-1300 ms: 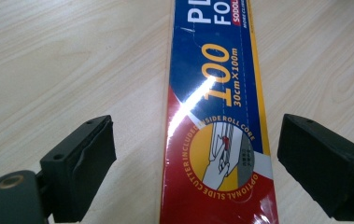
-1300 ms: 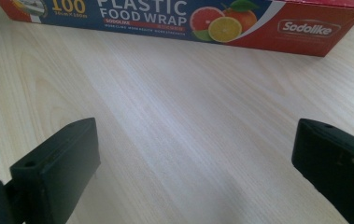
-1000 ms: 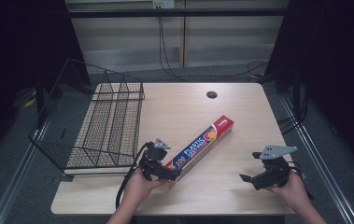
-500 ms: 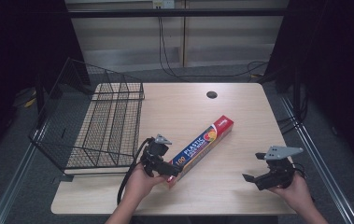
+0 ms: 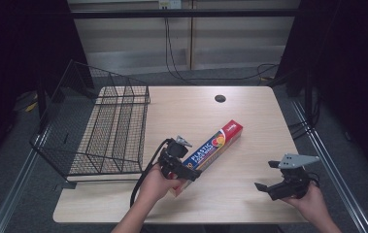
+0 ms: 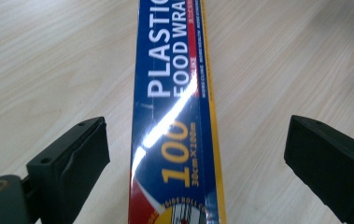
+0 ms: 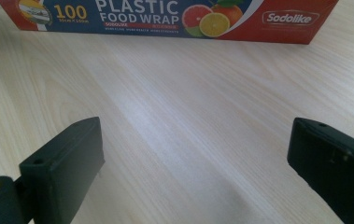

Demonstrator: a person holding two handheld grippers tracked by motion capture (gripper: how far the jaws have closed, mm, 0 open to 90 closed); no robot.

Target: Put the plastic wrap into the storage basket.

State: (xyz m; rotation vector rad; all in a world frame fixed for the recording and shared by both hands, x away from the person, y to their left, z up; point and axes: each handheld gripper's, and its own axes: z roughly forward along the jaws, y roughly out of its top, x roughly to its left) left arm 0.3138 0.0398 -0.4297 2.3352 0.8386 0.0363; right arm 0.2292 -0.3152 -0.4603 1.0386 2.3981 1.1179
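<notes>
Straddling near end of plastic wrap box point(image 6: 174, 116) with my left claw point(image 5: 181, 162), jaws apart, not yet clamped; box lies diagonal on tabletop point(image 5: 249, 121). Right claw point(image 5: 281, 182) apart, parked clear nearby.

"PLASTIC FOOD WRAP", "100", "Sodolike" on the wrap box point(image 7: 165, 16)
</notes>
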